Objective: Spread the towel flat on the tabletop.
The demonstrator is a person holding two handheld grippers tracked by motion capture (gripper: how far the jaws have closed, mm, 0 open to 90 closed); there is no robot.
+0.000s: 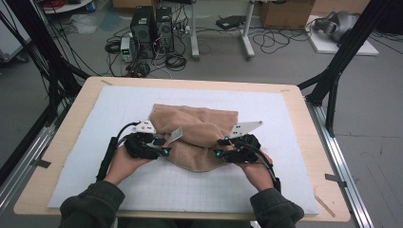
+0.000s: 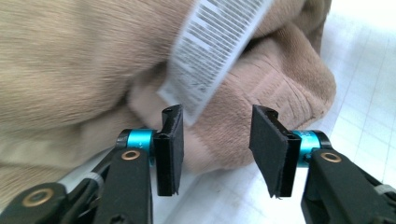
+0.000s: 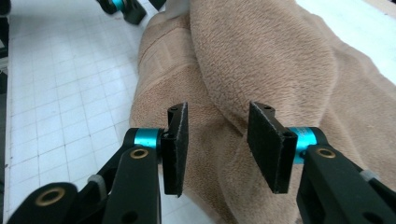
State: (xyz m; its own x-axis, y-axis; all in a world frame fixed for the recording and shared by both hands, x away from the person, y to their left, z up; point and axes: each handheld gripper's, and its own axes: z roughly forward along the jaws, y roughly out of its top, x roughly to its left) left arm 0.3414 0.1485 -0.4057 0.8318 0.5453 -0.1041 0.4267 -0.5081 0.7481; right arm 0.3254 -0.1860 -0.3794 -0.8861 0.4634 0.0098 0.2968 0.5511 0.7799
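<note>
Towel [image 1: 197,133] bunched on white grid mat [image 1: 142,180]; both grippers' fingers released; cables on floor [image 1: 285,61].

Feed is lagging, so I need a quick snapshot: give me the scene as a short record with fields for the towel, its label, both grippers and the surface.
towel: tan towel, bunched and folded over itself on the mat
label: white care label sticking out at the towel's left end
left gripper: left gripper open, jaws at the towel's edge below the label
right gripper: right gripper open, jaws straddling a towel fold
surface: white gridded mat on a wooden table
</note>
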